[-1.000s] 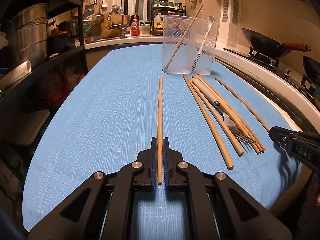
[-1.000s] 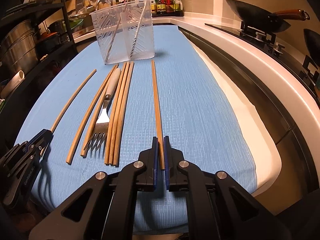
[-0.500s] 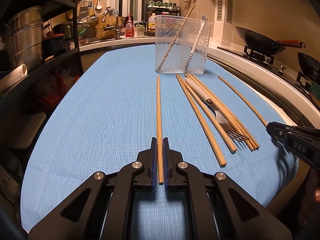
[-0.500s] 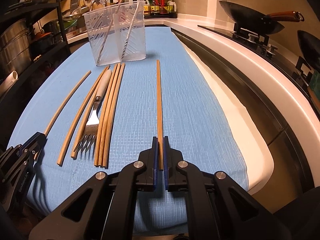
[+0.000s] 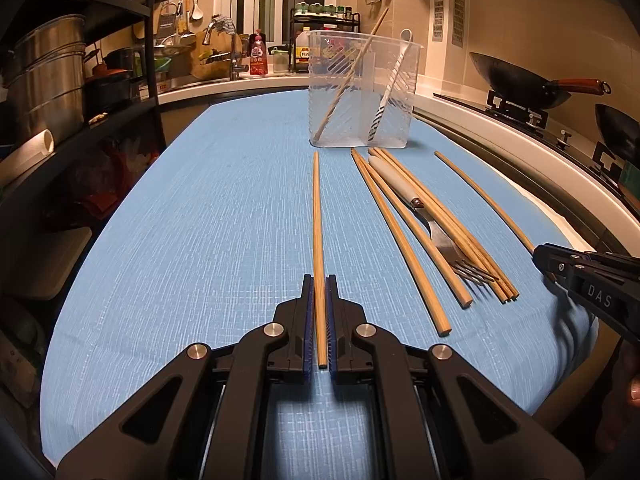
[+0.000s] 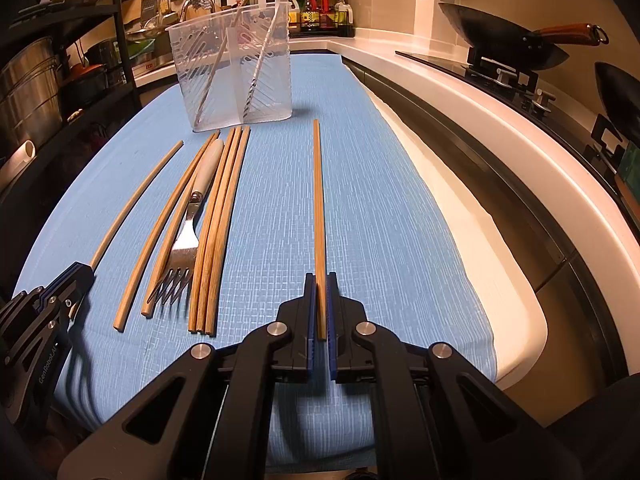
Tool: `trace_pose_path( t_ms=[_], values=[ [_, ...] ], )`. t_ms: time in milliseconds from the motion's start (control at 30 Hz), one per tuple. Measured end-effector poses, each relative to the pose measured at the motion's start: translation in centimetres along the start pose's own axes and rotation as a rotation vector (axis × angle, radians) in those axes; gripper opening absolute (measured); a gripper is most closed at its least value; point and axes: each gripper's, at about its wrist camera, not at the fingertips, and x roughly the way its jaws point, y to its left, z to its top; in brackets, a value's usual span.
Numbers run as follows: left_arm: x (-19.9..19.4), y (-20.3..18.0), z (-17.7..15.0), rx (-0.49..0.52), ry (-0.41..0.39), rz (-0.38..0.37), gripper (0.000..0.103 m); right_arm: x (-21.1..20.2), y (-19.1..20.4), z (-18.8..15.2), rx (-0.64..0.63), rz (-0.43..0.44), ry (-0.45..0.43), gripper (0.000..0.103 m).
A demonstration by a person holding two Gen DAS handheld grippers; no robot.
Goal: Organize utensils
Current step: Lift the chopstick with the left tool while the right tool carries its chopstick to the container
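Kitchen surroundings, warm light.

Blue woven cloth [image 5: 200, 240] spread over the worktop, hanging past its near edge. On the right, a white counter edge [image 6: 500, 136] curving alongside, with a dark wok [image 6: 508, 46] sitting on a black stove stand, its reddish handle pointing right. On the left, black metal shelving [image 5: 132, 52] loaded with large steel pots [image 5: 44, 76]. Far back, a sink faucet [image 5: 232, 52], a red-labelled soap bottle [image 5: 258, 58], a small black rack of condiment bottles [image 6: 320, 4], and ladles hanging [image 5: 188, 12] on the wall.
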Motion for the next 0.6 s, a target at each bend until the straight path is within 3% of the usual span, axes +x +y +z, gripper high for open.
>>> trace_pose_path(
  t_ms=[600],
  values=[
    [-0.05,-0.26,0.15,-0.008,-0.002,-0.003,0.006,-0.06,0.78,-0.2,-0.027,0.003,-0.051,0.005]
  ],
)
